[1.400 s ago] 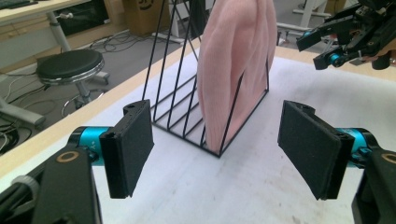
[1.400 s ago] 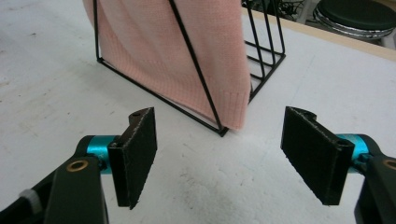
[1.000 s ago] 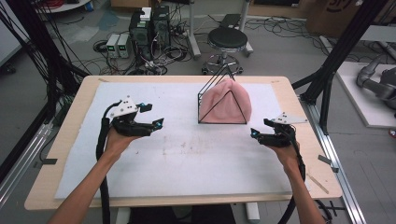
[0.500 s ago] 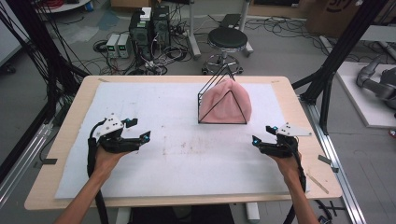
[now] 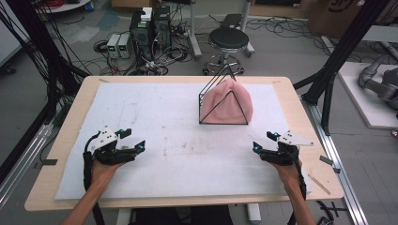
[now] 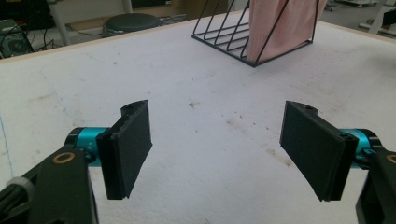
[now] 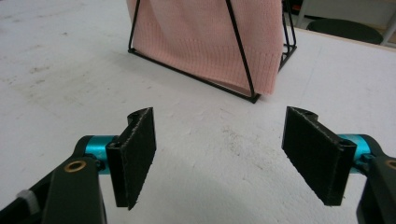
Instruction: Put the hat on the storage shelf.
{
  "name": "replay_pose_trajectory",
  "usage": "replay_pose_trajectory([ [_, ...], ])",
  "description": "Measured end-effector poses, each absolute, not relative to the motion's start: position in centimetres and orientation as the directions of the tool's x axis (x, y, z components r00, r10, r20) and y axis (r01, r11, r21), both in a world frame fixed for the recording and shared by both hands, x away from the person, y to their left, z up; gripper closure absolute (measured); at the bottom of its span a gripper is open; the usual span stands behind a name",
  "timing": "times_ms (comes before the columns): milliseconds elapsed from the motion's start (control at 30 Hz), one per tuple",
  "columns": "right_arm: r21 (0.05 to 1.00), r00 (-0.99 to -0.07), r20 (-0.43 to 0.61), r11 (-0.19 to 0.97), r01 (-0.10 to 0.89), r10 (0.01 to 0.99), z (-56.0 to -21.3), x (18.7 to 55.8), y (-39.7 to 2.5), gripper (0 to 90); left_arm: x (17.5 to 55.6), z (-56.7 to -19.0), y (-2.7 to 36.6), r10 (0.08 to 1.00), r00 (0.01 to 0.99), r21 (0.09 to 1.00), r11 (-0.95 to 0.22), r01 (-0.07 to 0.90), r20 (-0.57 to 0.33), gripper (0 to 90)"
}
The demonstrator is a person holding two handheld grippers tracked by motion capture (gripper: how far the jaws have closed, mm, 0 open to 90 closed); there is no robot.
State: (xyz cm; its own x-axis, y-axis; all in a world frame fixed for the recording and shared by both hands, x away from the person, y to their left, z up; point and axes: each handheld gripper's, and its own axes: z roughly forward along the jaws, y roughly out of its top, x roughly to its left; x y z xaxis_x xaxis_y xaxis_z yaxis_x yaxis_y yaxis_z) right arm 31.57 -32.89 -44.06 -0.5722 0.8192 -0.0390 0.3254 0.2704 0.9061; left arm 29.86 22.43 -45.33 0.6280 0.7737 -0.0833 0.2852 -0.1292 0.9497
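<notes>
A pink knitted cloth (image 5: 229,103) hangs over a black wire triangular rack (image 5: 220,108) at the back middle of the white mat (image 5: 178,154). My left gripper (image 5: 135,141) rests low at the mat's front left, open and empty. Over at the front right, my right gripper (image 5: 262,141) is also open with nothing between its jaws. In the left gripper view (image 6: 217,154) the rack (image 6: 233,35) and cloth (image 6: 280,23) stand far ahead to the right. In the right gripper view (image 7: 219,156) the cloth (image 7: 210,37) in its rack (image 7: 240,60) is close ahead.
The wooden table (image 5: 61,136) frames the stained white mat. Beyond the far edge are a black stool (image 5: 228,40), computer boxes (image 5: 150,26) and cables on the floor. Black frame posts (image 5: 338,56) stand right of the table.
Both hands have drawn back toward the table's front edge, the left one farther. Both grippers stay open and empty. Rack and cloth are unmoved.
</notes>
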Motion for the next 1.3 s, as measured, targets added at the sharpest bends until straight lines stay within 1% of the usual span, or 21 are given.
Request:
replay_pose_trajectory([
  [200,0.912,-0.578,-0.039,0.266,0.313,0.815,-44.1,31.46,-32.84,26.1,29.65,-45.93,22.68,0.782,0.618,0.953,-0.117,0.278,-0.084,24.5],
  [633,0.911,-0.563,-0.017,0.246,0.332,0.826,-44.49,31.28,-33.17,26.0,29.55,-46.21,23.06,0.786,0.61,0.953,-0.104,0.286,-0.098,24.5],
  [1300,0.906,-0.572,-0.022,0.258,0.334,0.82,-44.82,31.28,-33.05,26.0,29.51,-46.48,23.03,0.782,0.614,0.952,-0.095,0.289,-0.109,24.5],
])
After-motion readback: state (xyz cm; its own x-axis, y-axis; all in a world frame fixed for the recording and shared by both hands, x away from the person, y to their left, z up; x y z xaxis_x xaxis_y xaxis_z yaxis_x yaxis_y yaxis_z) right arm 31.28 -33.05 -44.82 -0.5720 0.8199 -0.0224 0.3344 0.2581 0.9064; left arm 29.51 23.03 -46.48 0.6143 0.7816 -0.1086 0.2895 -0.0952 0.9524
